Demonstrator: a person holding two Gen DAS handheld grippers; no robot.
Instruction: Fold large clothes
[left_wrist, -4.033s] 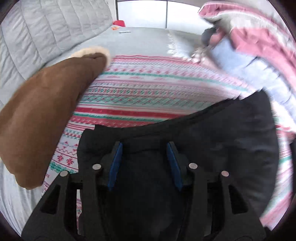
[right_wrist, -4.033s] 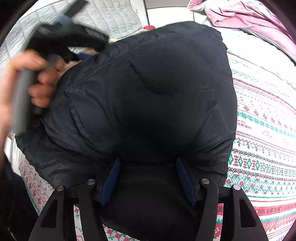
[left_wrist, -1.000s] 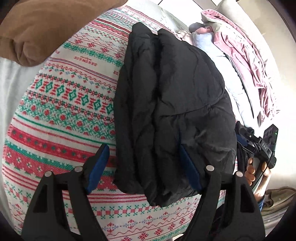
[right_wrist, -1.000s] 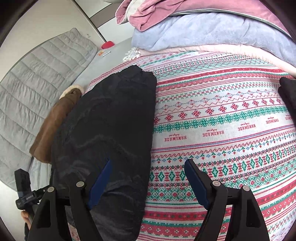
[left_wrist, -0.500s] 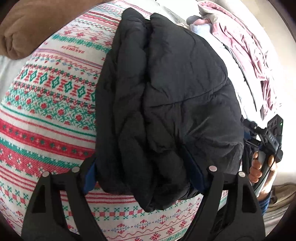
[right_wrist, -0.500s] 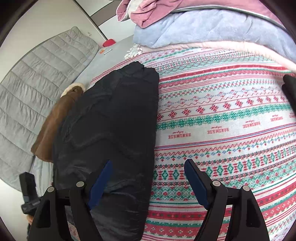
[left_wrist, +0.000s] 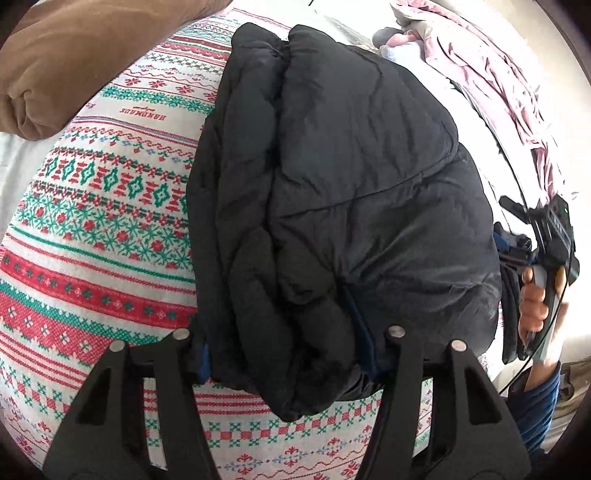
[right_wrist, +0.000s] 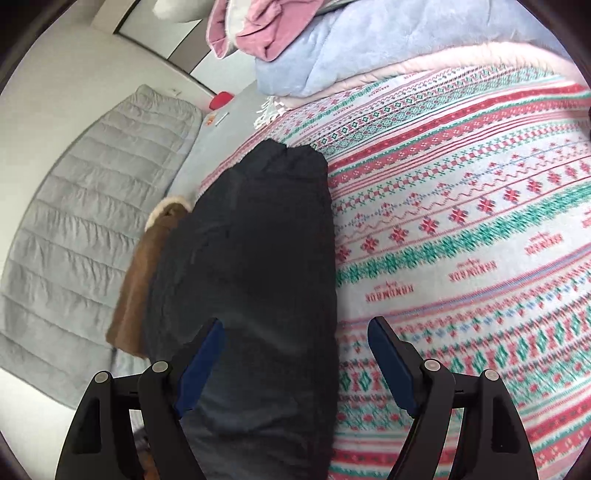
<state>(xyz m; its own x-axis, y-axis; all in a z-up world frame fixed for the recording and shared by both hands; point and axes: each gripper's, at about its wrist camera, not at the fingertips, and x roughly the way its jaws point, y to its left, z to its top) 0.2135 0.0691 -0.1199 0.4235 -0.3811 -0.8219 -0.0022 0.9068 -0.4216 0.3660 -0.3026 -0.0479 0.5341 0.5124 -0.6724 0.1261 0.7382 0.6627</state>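
Observation:
A black puffer jacket (left_wrist: 332, 192) lies folded in a long bundle on the patterned red, green and white blanket (left_wrist: 96, 229). My left gripper (left_wrist: 284, 354) has the near end of the bundle between its blue pads and is closing on it. My right gripper (right_wrist: 295, 354) is open above the other end of the jacket (right_wrist: 255, 266), its left pad over the fabric and its right pad over the blanket (right_wrist: 480, 258). The right gripper and the hand that holds it also show in the left wrist view (left_wrist: 543, 266) at the jacket's far right edge.
A brown coat with a fleece trim (left_wrist: 66, 55) lies left of the jacket (right_wrist: 147, 266). Pink and light blue bedding (right_wrist: 332, 48) is piled at the far side. A grey quilted cover (right_wrist: 85, 221) lies on the left.
My left gripper has moved forward over the jacket's near end, and its fingers have drawn in around the bundle. My right gripper stays open and has shifted a little over the jacket.

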